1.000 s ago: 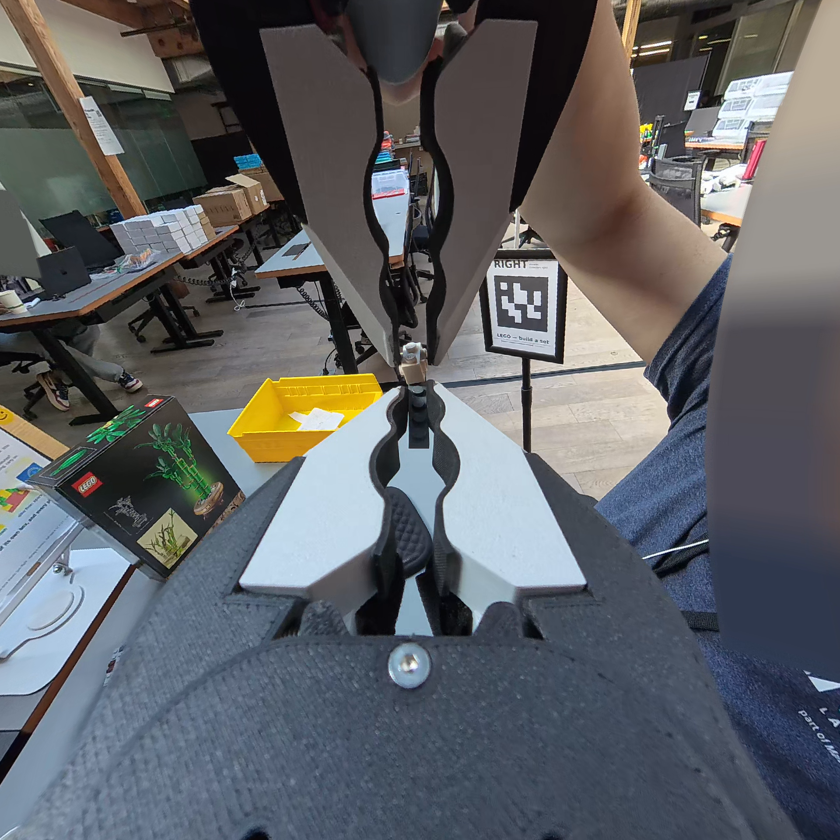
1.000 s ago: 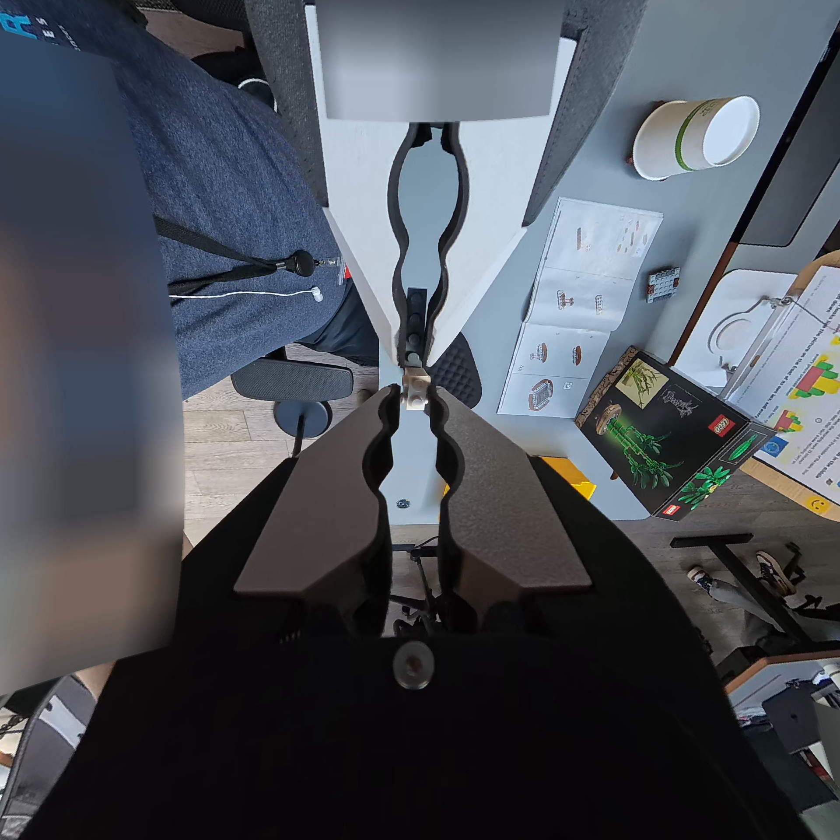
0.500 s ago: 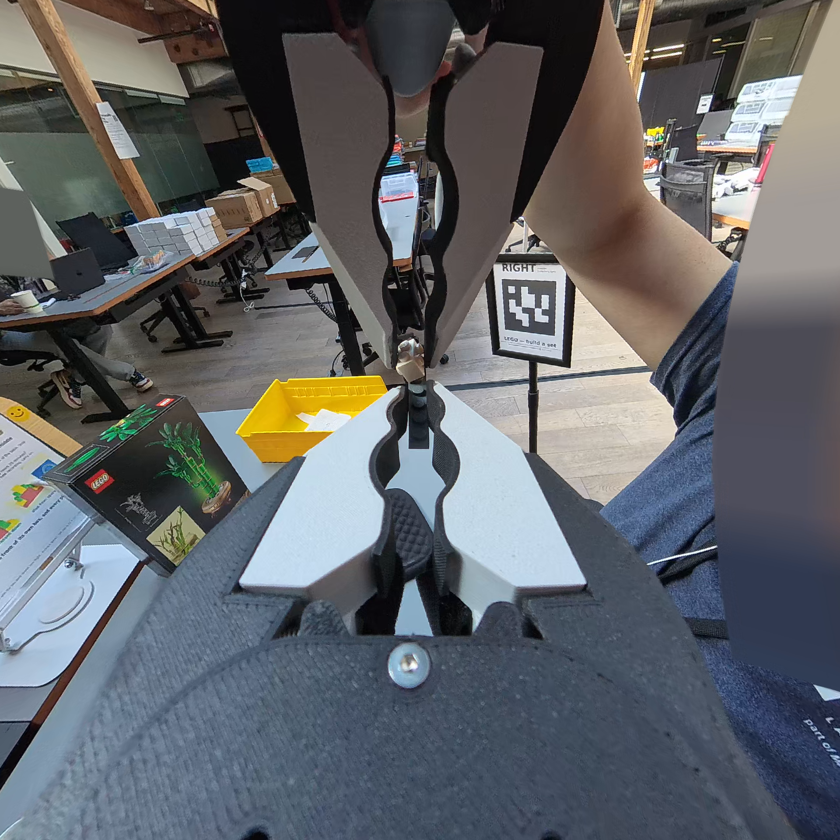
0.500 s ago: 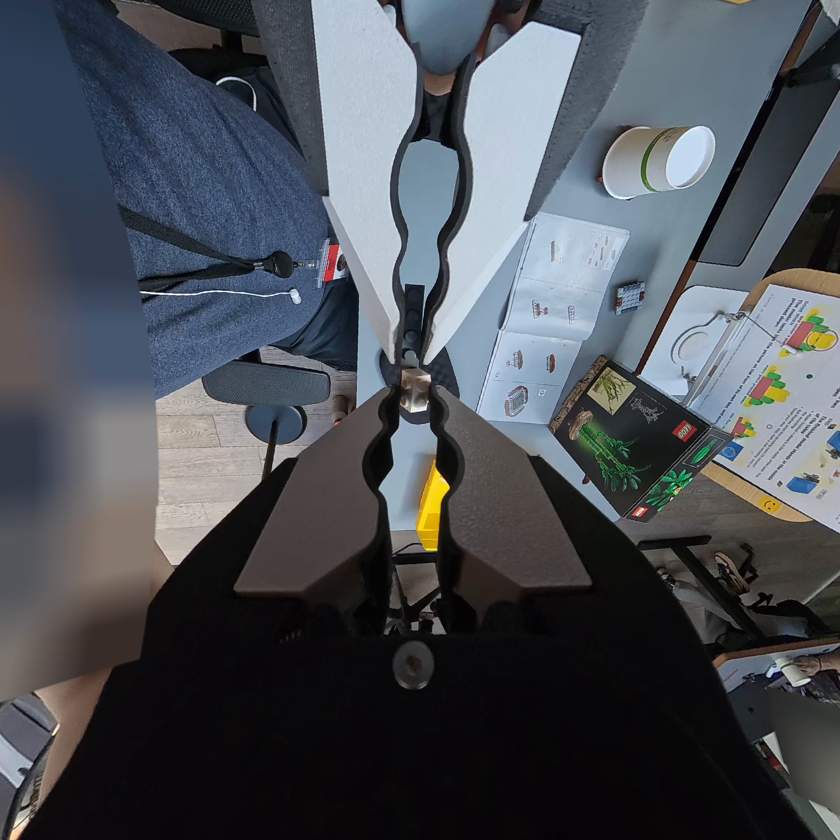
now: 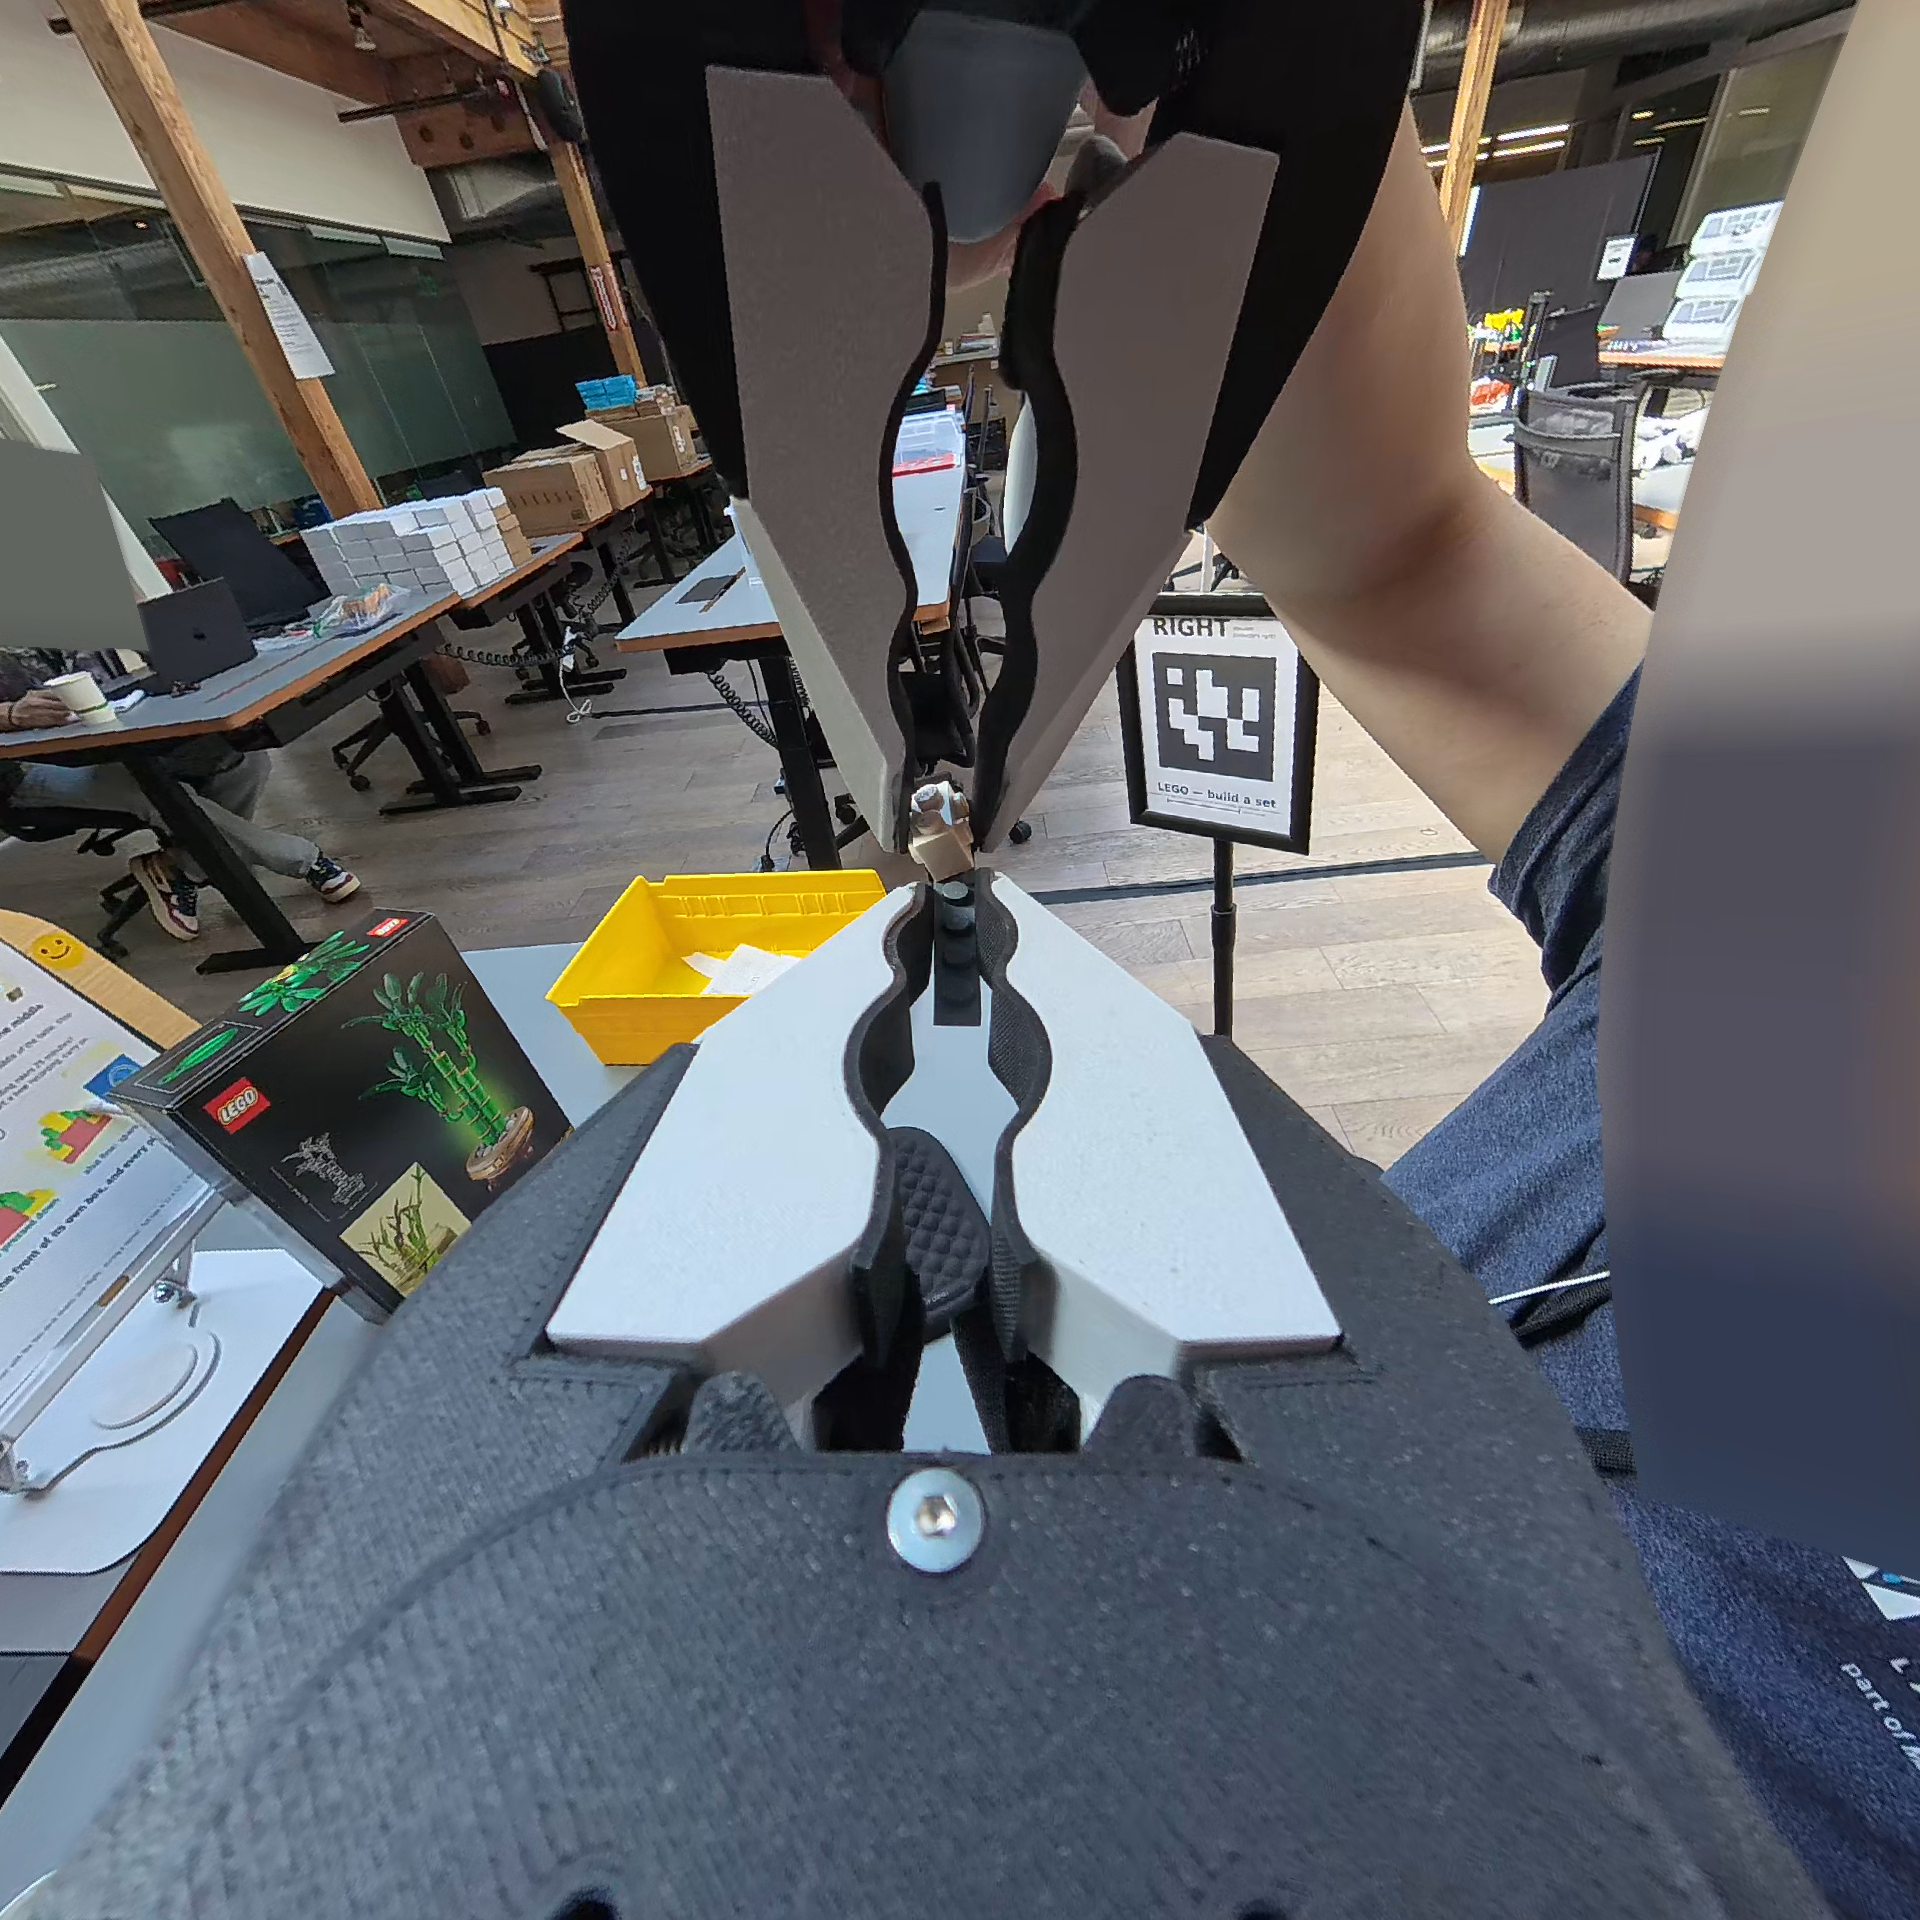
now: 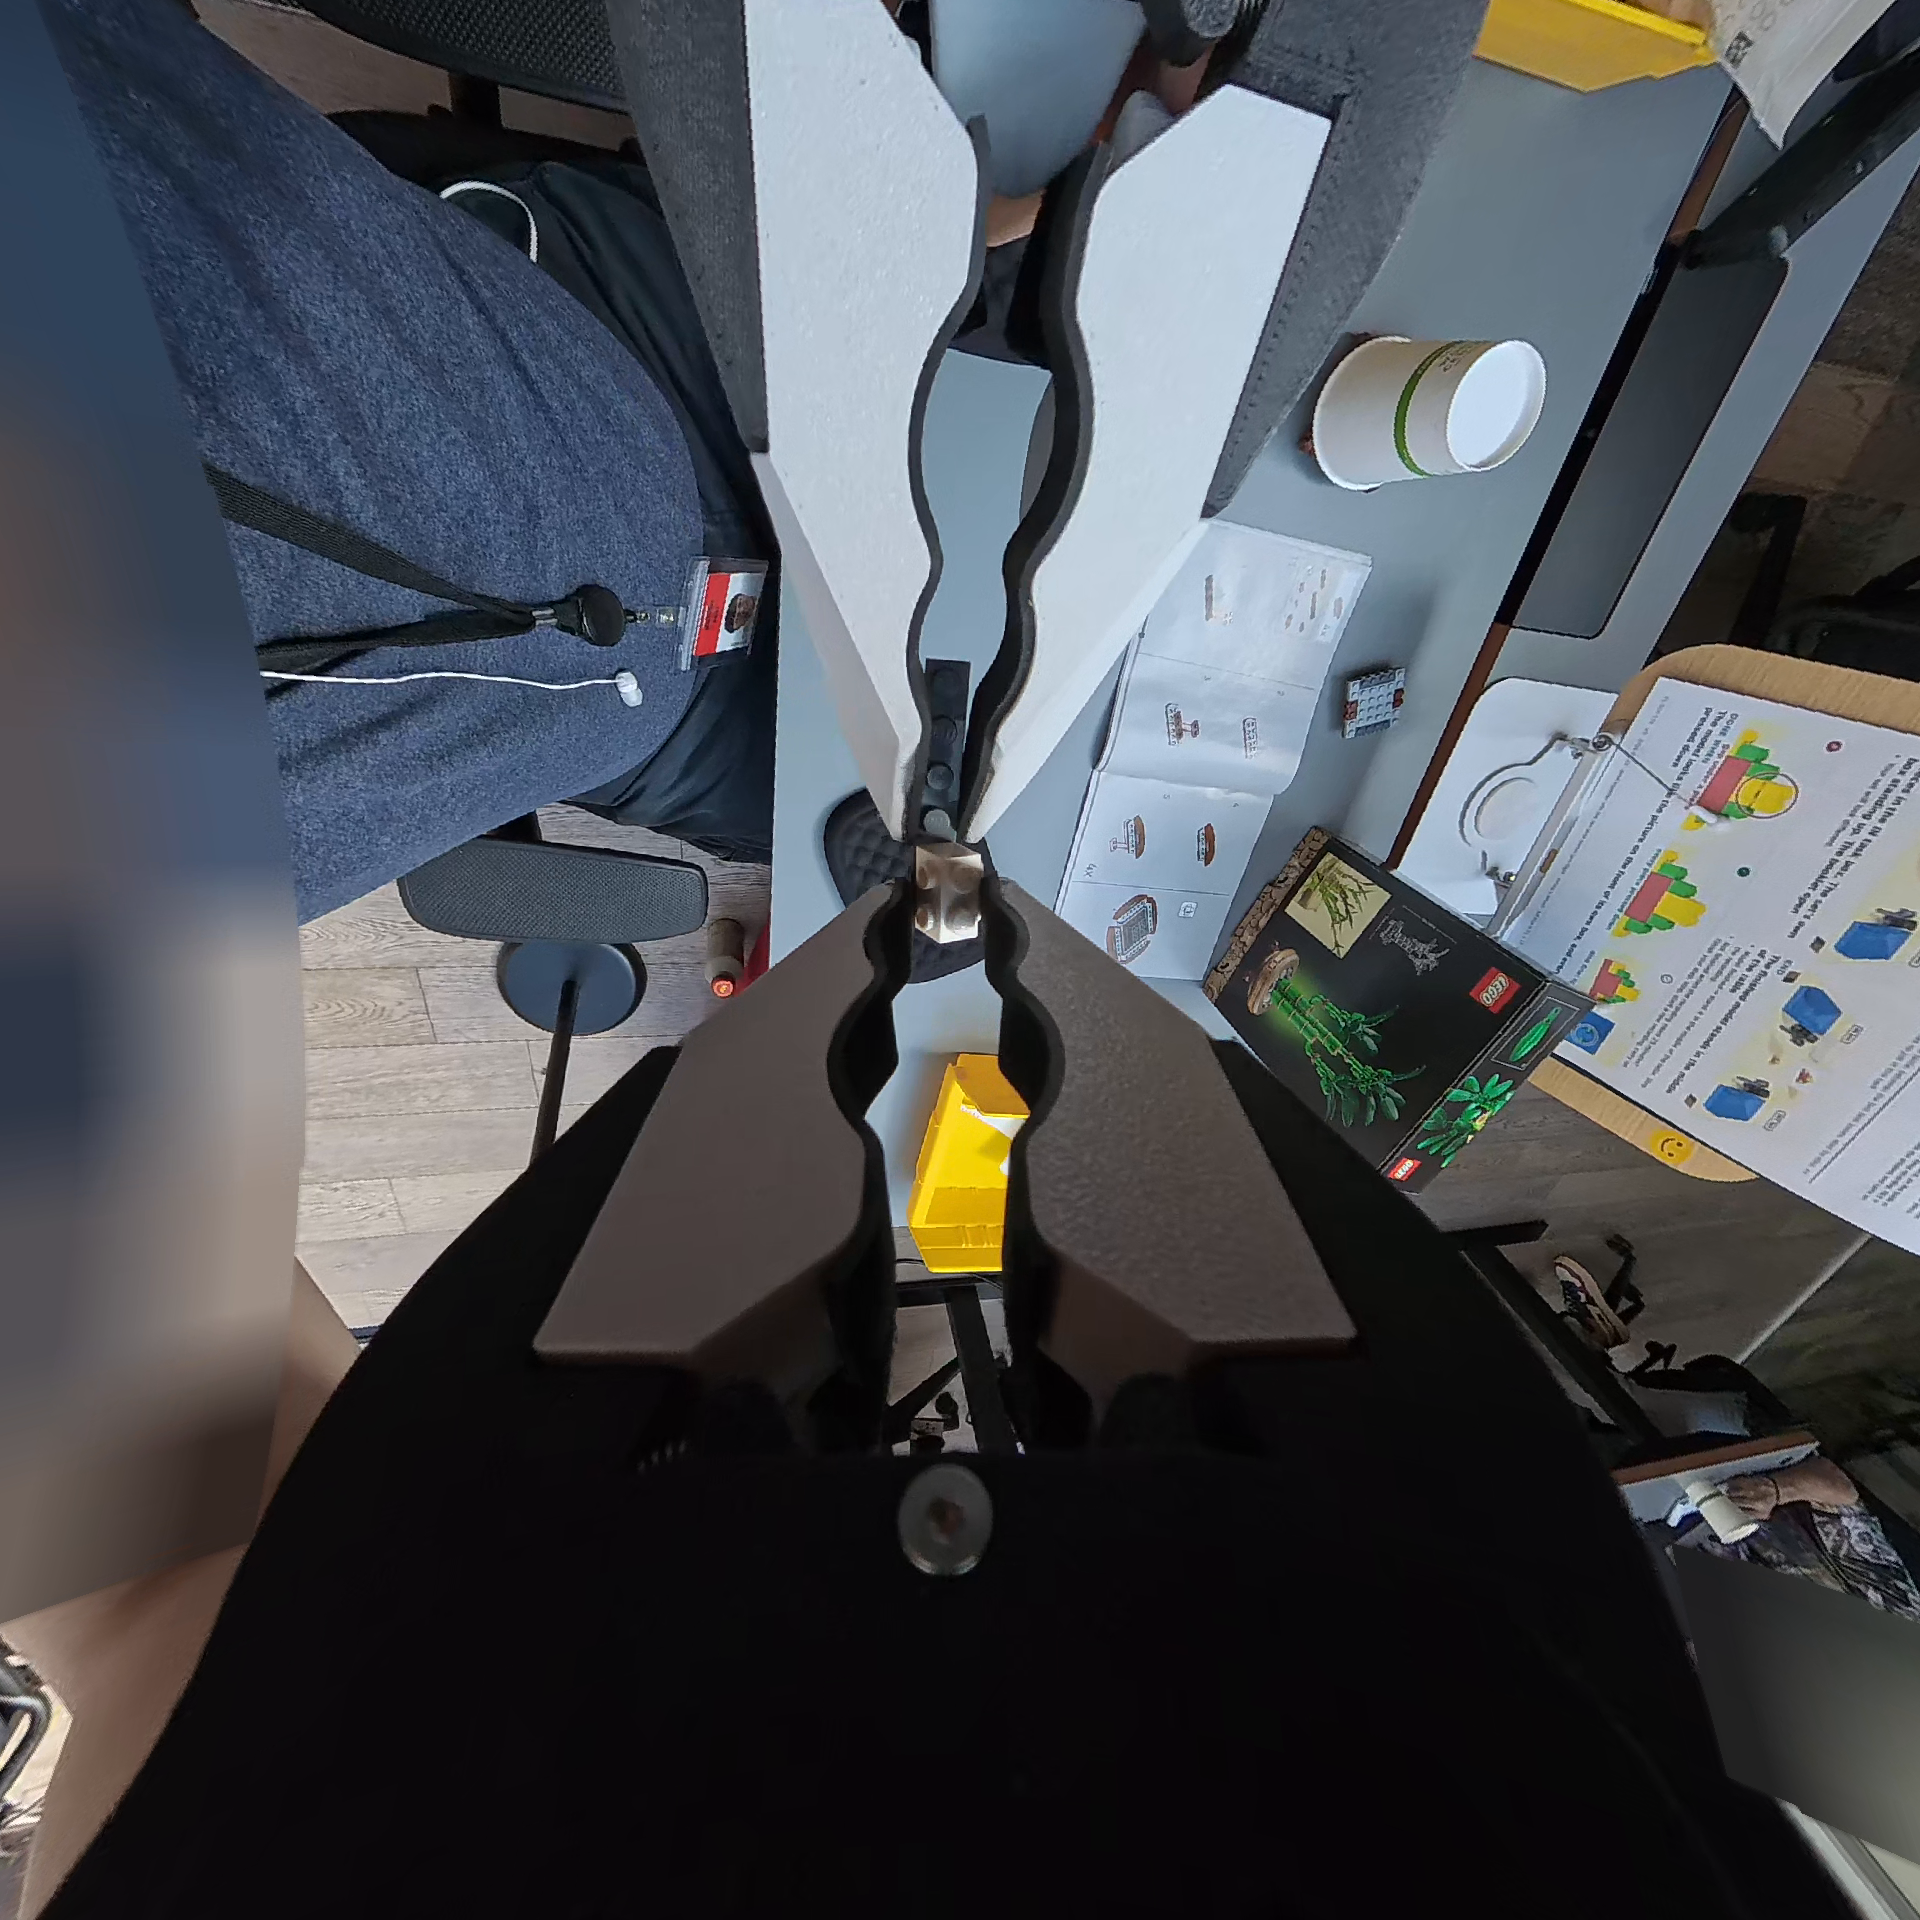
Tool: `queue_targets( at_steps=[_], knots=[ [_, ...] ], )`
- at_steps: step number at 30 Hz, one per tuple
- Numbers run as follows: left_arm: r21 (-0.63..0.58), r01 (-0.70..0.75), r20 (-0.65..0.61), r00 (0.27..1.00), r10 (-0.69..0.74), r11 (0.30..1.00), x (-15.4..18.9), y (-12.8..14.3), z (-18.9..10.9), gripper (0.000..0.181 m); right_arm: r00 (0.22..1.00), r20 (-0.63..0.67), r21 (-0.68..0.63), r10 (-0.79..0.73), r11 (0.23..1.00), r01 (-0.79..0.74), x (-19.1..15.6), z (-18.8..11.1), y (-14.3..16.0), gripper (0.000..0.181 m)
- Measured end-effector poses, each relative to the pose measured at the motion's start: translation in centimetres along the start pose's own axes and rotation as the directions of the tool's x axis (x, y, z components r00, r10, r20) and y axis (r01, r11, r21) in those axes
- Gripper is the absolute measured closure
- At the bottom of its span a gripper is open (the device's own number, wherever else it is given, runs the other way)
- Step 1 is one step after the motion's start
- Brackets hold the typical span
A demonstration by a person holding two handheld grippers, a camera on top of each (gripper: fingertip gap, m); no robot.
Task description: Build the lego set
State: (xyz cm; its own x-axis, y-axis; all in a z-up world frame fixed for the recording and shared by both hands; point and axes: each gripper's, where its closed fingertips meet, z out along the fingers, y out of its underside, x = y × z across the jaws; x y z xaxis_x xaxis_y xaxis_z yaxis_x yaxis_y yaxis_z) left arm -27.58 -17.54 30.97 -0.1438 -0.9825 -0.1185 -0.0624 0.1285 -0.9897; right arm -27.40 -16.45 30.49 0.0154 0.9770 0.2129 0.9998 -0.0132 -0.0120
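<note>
Both grippers are held up above the table, tip to tip. My left gripper [image 5: 954, 894] has light grey fingers and is shut on a narrow black studded plate [image 5: 954, 966], whose end sticks out past the tips. My right gripper [image 6: 945, 899] has dark fingers and is shut on a small tan brick [image 6: 945, 904]. The tan brick [image 5: 938, 842] sits slightly tilted against the end of the black plate [image 6: 943, 717]. In the left wrist view the right gripper [image 5: 940, 836] comes down from above. In the right wrist view the left gripper [image 6: 943, 826] comes in from the top.
On the grey table [image 6: 1558, 208] lie an open instruction booklet [image 6: 1216, 748], a small grey brick assembly [image 6: 1374, 701], a paper cup [image 6: 1423, 410], the black set box [image 6: 1371, 1029] and a yellow bin [image 5: 665, 987]. An instruction board [image 6: 1766, 935] stands beside them. A sign stand [image 5: 1221, 717] is behind. The tips of both grippers are at nearly the same place.
Both grippers have stayed shut and tip to tip while shifting together, so the table scene slid in both views. The tan brick now sits more tilted at the plate's end.
</note>
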Motion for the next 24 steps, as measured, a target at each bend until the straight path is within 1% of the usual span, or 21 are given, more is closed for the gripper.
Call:
queue_targets(
  at_steps=[24],
  knots=[
    [0.002, 0.000, 0.007, 1.000, -0.001, 1.000, -0.13, -0.09, -0.04, 0.175, 1.000, -0.022, -0.006, -0.005, 1.000, 0.004, 0.18, 0.05, 0.26, 0.165]
  ],
)
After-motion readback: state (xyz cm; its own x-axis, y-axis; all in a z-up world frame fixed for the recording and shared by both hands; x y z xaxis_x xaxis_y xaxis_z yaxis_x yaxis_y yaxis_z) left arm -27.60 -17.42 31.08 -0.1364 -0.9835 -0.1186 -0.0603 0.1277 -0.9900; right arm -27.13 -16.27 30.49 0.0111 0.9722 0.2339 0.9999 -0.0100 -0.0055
